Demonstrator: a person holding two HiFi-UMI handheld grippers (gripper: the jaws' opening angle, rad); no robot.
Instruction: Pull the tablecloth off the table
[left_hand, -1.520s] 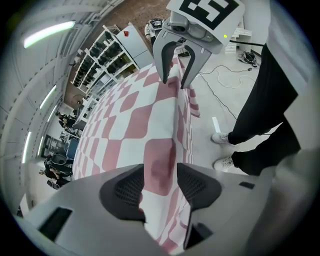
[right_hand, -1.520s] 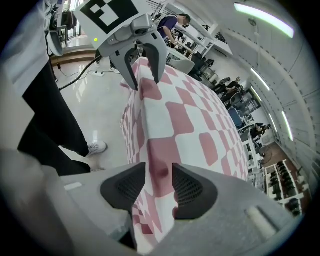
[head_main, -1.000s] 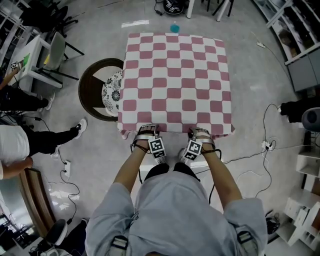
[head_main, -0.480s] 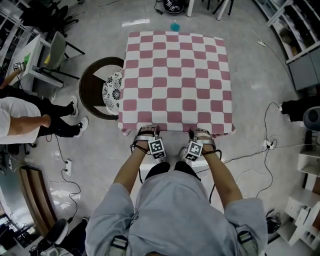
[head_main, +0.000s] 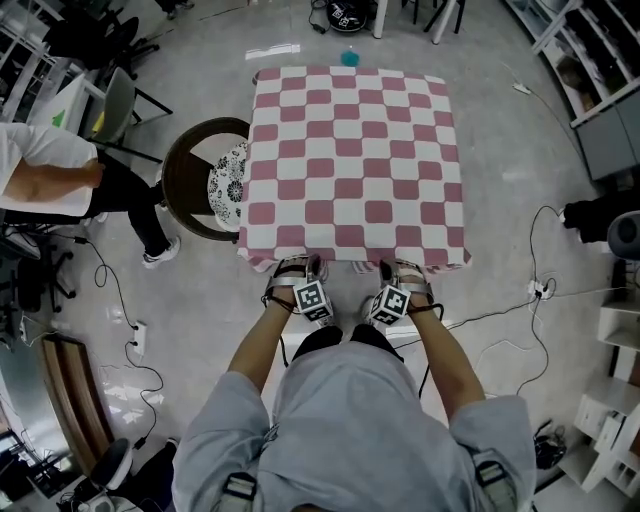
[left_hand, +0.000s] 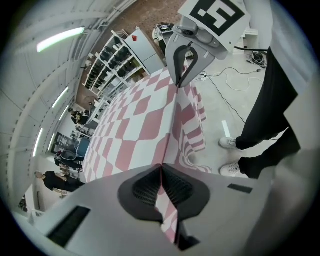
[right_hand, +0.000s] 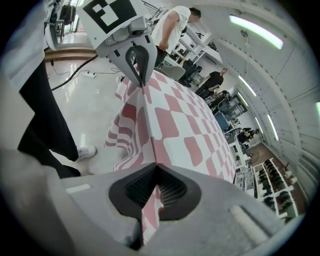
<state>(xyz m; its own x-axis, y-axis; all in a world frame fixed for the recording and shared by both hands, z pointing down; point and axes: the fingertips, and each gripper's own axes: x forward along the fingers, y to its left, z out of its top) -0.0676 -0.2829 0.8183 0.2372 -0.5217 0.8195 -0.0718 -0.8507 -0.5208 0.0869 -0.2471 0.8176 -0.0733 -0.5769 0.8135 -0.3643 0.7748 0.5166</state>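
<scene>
Left claw (left_hand: 161, 172) is clamping tight on the near hem of the tablecloth (head_main: 355, 160). Right claw (right_hand: 156, 172) is closing on that same hem just beside it, pinching cloth between its pads. The tablecloth is lying spread flat ahead, and both forearms are reaching forward, parallel.

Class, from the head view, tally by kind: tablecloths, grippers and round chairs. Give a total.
Tablecloths: 1, the checked tablecloth
Grippers: 2, the left gripper shut on the tablecloth's near edge, the right gripper closing on it
Round chairs: 1, the round brown chair
Total: 4
</scene>
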